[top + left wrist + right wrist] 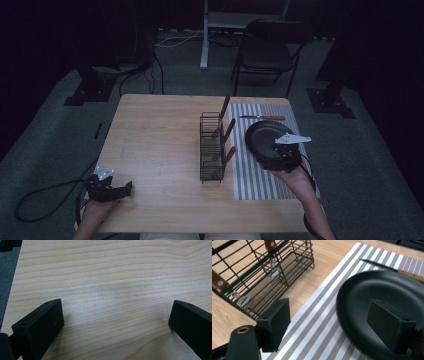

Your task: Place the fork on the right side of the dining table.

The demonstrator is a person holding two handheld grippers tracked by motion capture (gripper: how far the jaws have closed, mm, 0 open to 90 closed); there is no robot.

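A matte black plate [265, 137], round and shallow with a raised rim, lies on the right half of the table on a grey-and-white striped placemat [250, 175], under the right gripper [282, 152]. In the right gripper view the jaws stand apart, one block over the plate's [387, 292] hollow, the other out over the placemat [319, 322]; the near rim sits between them, and nothing is clamped. Whether the inner block touches the plate cannot be told. The work looks to be at an early point: the plate is reached for, not yet gripped or lifted.

Beyond the plate, a table knife [262, 118] with a dark blade and wooden handle rests on the far part of the placemat. Just left of the placemat's edge stands a black wire cutlery rack [212, 147], a narrow box of thin rods with a fine mesh floor, holding three utensils whose riveted wooden handles [229, 129] lean out toward the right.

At the near left corner, the left gripper [112, 190] rests low over the pale, fine-grained wooden tabletop [155, 145], well apart from the rest; its view shows its jaws wide apart over bare wood [112, 277], holding nothing. A folding chair [265, 50] stands on grey carpet behind the table.
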